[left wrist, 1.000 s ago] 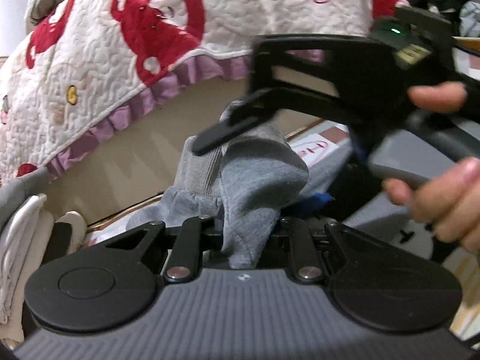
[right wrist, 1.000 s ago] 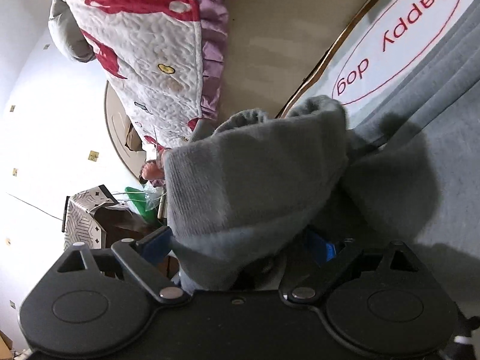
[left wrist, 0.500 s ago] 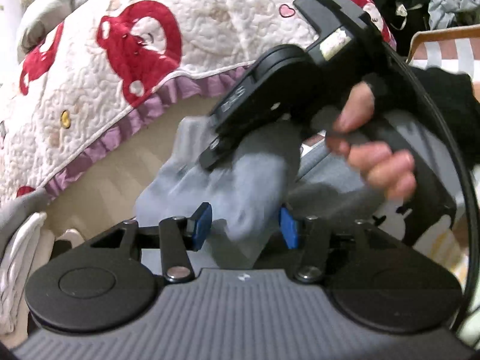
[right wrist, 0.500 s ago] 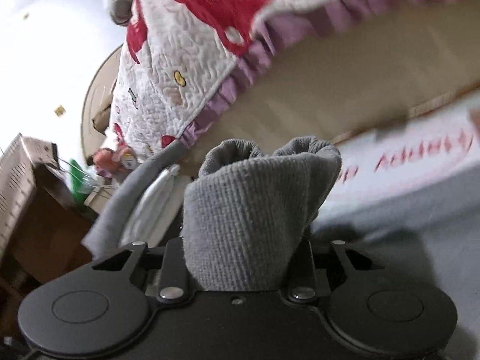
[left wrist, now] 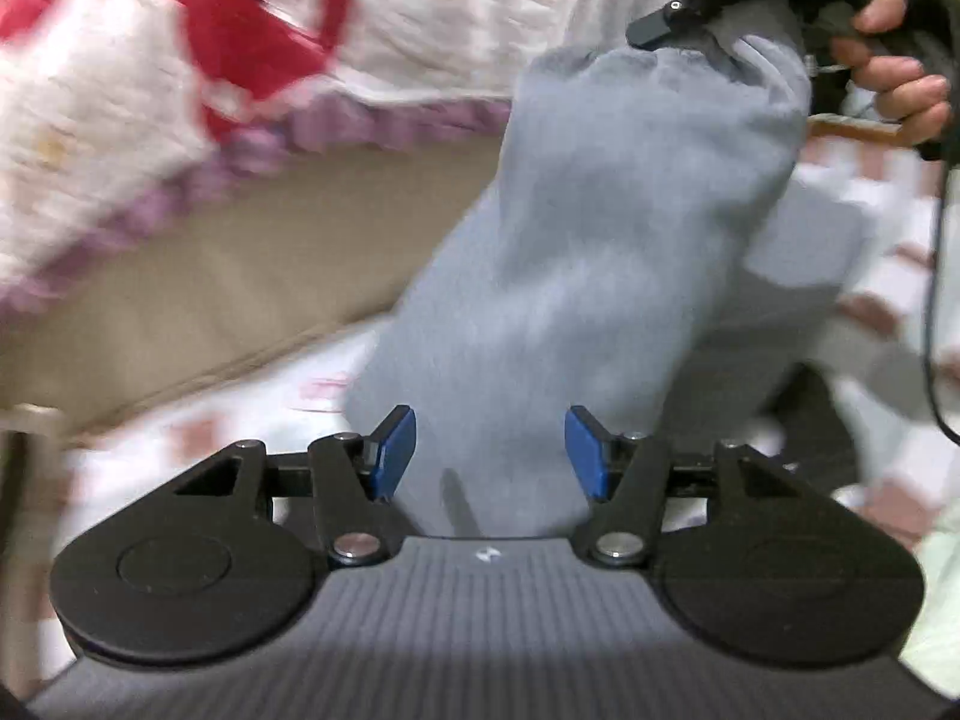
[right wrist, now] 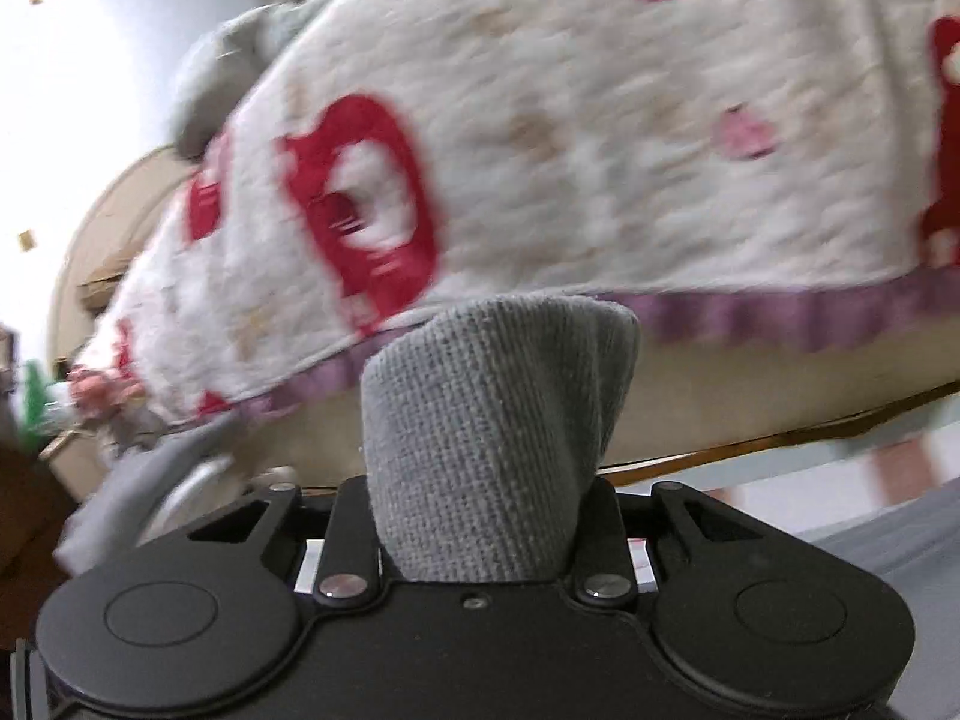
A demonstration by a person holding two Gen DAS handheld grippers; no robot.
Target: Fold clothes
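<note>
We see our left tongs (left wrist: 489, 450) spread wide, their blue pads (left wrist: 393, 450) standing clear on either side of the soft grey knitted garment (left wrist: 576, 252), which passes between them without being pinched. That garment hangs lifted from its upper edge, where our right tongs (left wrist: 690, 30) hold a bunched fold; in the right wrist view the right tongs (right wrist: 480, 534) are closed tight on the grey cloth (right wrist: 492, 444). A hand (left wrist: 894, 78) grips the right tool at the top right. Behind the cloth runs the purple ruffled hem of a white quilted bedspread with red shapes (right wrist: 540, 120), above a tan bed side (left wrist: 210, 276). Below lies a blurred white and pink patterned surface (left wrist: 198, 420), with open room to the left of the garment.
</note>
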